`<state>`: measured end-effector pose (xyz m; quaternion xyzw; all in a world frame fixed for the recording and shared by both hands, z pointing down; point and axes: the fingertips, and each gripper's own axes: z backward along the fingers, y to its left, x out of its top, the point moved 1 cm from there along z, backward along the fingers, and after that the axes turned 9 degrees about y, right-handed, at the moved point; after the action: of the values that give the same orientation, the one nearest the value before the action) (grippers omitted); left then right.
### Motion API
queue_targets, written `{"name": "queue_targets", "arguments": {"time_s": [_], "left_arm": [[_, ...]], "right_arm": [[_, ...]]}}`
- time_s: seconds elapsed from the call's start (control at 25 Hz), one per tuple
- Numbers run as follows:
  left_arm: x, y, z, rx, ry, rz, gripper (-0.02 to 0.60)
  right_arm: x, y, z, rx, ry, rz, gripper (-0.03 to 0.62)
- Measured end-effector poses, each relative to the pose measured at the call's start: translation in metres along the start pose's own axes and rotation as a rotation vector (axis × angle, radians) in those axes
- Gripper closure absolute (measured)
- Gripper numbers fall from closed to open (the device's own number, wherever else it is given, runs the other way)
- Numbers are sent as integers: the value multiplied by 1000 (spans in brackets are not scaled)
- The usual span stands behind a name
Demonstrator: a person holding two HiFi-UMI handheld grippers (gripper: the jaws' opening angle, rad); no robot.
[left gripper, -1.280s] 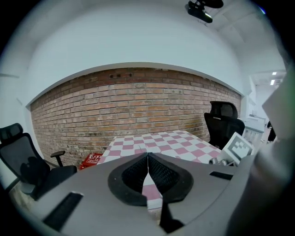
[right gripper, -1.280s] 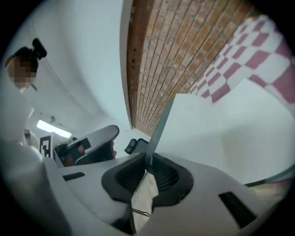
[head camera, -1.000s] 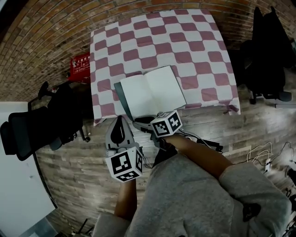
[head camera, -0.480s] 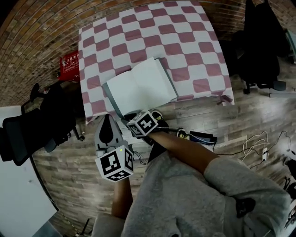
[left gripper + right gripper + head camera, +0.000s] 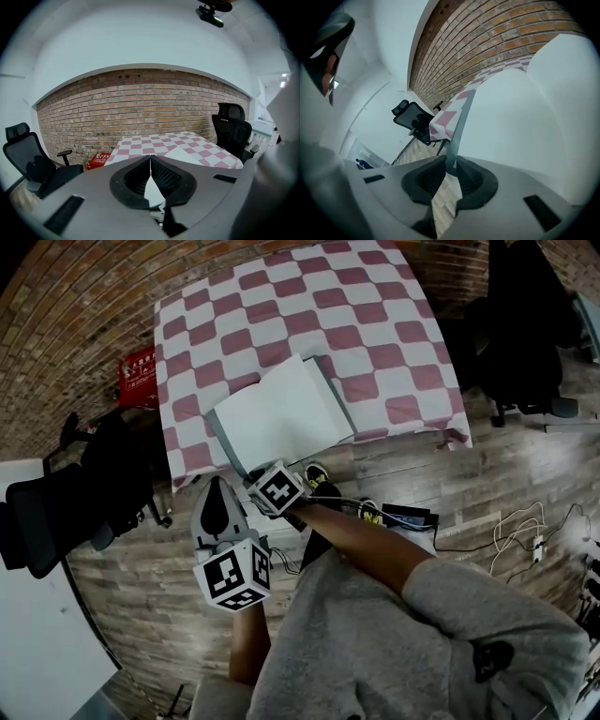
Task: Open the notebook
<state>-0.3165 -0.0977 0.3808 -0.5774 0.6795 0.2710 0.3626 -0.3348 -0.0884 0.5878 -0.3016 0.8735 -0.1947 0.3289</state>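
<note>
Cloth: a pink-and-white checked tablecloth [image 5: 375,296] covers the table.
Box: a small red box [image 5: 138,376] sits by the red-brown brick wall [image 5: 56,324].
Chairs: one black office chair [image 5: 56,512] on the left, another black chair [image 5: 525,334] on the right.
Floor: brown wooden floor [image 5: 506,465] with white cables [image 5: 536,542] lying on it.

A brick wall [image 5: 56,296] curves round the far left. The near floor [image 5: 506,474] is wood plank. Black office chairs stand left [image 5: 56,512] and far right [image 5: 525,334].
</note>
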Motion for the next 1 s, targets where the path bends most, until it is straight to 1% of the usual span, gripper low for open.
{"name": "queue_targets", "arguments": {"time_s": [0.16, 0.32, 0.4, 0.48, 0.68, 0.8, 1.0], "left_arm": [[-1, 3, 4, 6, -1, 3, 571], [0, 3, 6, 13, -10, 4, 571], [0, 1, 8, 15, -11, 5, 569], [0, -3, 9, 12, -14, 5, 571], [4, -14, 10, 5, -29, -4, 571], [7, -24, 12, -4, -38, -9, 571], [14, -43, 18, -26, -62, -23, 571]], "right_arm": [[-1, 3, -1, -1, -4, 12, 513], [-1, 11, 4, 81, 0, 11, 502], [-7, 19, 8, 112, 5, 18, 466], [-19, 25, 11, 123, 22, 41, 442], [-40, 30, 26, 159, 45, 79, 440], [-42, 34, 48, 170, 13, 109, 441], [-30, 27, 105, 154, -90, 183, 441]]}}
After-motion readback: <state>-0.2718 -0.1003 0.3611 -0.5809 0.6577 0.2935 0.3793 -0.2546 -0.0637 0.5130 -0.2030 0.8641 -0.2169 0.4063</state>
